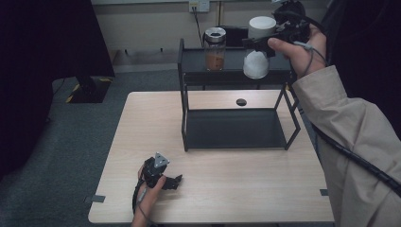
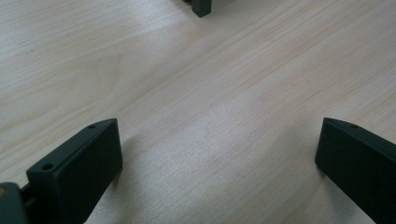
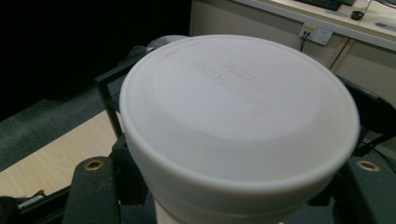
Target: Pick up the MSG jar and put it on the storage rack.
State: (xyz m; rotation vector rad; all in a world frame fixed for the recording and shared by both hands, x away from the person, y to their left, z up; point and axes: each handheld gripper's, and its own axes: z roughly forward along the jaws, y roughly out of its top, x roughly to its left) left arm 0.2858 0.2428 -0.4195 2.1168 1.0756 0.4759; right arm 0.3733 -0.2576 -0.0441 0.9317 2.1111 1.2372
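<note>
Left gripper (image 1: pixel 176 182): rests on the table (image 1: pixel 142 123) at 7 o'clock of the scene, jaws wide apart, nothing between them but bare wood.
Brown jar (image 1: pixel 215 48): stands on the rack's top shelf at 11 o'clock, white lid on, brown filling in its lower part.
Rack (image 1: pixel 189 127): black, two levels; bottom level empty.
White jar (image 1: pixel 257 47): at 1 o'clock, held above the top shelf, white lid on, white contents inside.
Right gripper (image 1: pixel 257 43): jaws clamped on the white jar just below its lid.
Progress: the white jar looks lifted clear of the shelf; setting it down somewhere is left.
</note>
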